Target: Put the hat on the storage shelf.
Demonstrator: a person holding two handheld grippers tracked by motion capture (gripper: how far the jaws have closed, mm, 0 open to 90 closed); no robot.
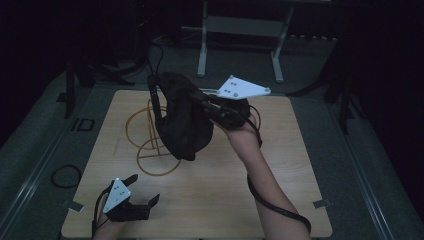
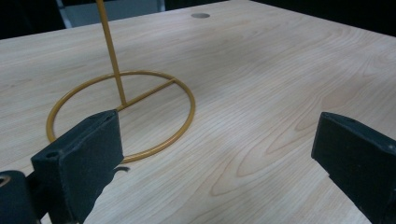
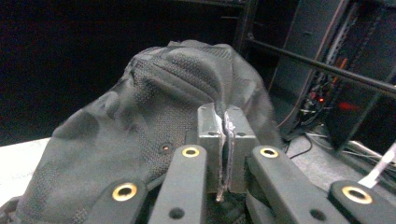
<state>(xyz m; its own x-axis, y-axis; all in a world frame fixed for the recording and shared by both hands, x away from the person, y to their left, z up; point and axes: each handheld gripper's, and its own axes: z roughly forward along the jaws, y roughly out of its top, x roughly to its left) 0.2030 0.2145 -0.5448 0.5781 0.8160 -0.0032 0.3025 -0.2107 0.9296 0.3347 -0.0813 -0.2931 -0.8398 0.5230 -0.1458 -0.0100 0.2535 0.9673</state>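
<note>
**Observer:** Fingers point(image 3: 219, 140) of the right gripper point(image 1: 212, 102) pressed together on a fold of the black cap point(image 1: 182, 122); fabric pinched between pads, edge showing in the seam. Cap held up in the air over the far-left part of the table point(image 1: 280, 200), hanging beside the top of the gold wire stand point(image 1: 150, 145).

**Partner:** And the other hand?

**Observer:** Left gripper point(image 1: 134, 192) low at the near-left corner, jaws wide apart, nothing between them. Its own camera looks along the tabletop at the stand's ring base point(image 2: 119, 116) and upright rod point(image 2: 112, 51).

**Partner:** Step in hand?

**Observer:** Reads as hanging the cap on the stand. Dim light; I can't tell whether the cap touches the stand's top or hangs just in front of it.

**Partner:** How to do it well?

**Observer:** Keep the pinch firm, bring the cap's hollow over the top loop, lower straight, release only once the weight sits. Stand looks light; left gripper could steady the base ring if it tips.
</note>
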